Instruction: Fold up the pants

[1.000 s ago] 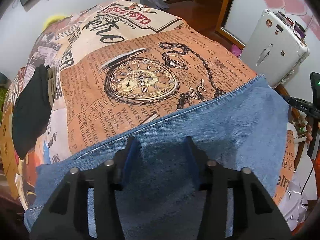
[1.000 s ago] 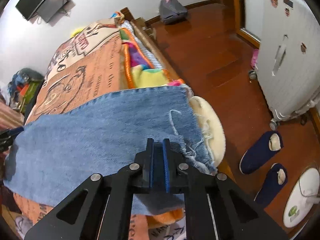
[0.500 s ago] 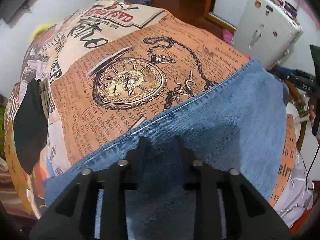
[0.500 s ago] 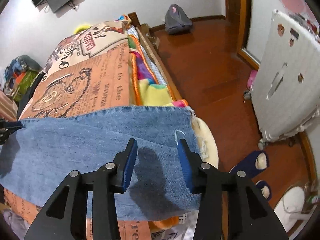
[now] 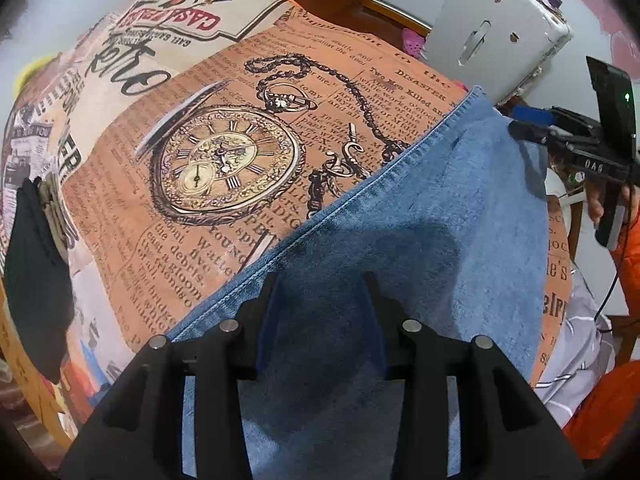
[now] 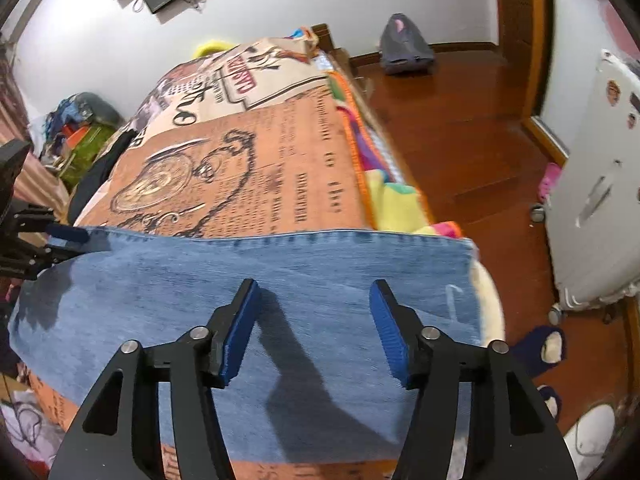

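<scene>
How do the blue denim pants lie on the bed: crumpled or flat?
Flat: the blue denim pants form a smooth band with straight edges across the printed bedspread.

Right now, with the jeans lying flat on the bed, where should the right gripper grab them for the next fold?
Probably the frayed hem end, coming from the floor side. The jeans lie flat across the blanket, and that end reaches the bed's edge, so a lower finger could slip under. The right gripper, its jaws opening with nothing between them, hangs over the middle.
</scene>
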Tool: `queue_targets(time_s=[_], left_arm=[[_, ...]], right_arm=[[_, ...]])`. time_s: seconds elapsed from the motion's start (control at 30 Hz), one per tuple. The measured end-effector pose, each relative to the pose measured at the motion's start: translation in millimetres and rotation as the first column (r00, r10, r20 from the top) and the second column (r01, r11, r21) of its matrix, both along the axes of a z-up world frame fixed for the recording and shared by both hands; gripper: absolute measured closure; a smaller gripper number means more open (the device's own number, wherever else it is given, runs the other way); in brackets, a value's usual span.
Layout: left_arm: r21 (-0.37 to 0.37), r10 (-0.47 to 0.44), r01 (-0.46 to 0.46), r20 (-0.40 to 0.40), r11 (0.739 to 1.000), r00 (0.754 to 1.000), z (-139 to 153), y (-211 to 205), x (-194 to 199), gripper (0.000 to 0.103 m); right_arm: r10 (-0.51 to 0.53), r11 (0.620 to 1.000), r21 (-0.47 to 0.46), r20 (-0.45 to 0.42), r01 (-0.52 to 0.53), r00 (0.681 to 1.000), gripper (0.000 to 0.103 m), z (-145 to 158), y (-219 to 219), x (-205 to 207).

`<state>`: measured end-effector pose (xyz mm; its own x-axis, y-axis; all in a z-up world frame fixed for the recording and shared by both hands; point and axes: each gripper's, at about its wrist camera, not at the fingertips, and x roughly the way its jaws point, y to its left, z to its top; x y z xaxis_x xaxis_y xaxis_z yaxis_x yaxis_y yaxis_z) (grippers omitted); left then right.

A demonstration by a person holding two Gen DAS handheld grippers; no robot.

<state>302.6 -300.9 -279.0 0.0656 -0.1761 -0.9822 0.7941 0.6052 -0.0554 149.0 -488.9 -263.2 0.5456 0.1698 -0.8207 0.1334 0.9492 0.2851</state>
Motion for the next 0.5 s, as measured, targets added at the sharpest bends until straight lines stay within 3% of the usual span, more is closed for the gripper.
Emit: queue_targets(time_s=[0.27, 0.37, 0.4, 0.47, 0.5], left_arm=[[-0.028, 0.021, -0.021, 0.022, 0.999, 1.0, -5.8, -9.5, -5.9, 0.06], [-0.032, 0.005, -0.003, 0.038, 0.999, 0.999, -4.2, -13.7, -14.3, 0.074], [-0.028, 0.006, -0.004, 0.051, 1.0, 0.999, -3.8, -14.9, -16.4, 0.075], [-0.027, 0.009, -0.007, 0.074, 1.0, 0.997, -2.6, -16.4, -21.5, 0.079], [-0.031, 0.012, -0.01, 0.077, 0.999, 0.997, -2.3, -16.3, -22.5, 0.081]], right_arm=[[0.156, 0.986, -0.058, -0.027, -0.157, 0.987, 0.047, -4.5, 30.2, 25.7], [0.19, 0.98, -0.052, -0.052, -0.193, 0.98, 0.049, -9.4, 33.1, 26.8], [0.197, 0.978, -0.053, -0.053, -0.2, 0.979, 0.053, -9.3, 34.2, 24.6], [0.206, 0.975, -0.073, -0.06, -0.21, 0.977, 0.08, -7.8, 37.2, 19.7], [0.205, 0.975, -0.078, -0.061, -0.209, 0.977, 0.083, -6.8, 37.9, 16.0]])
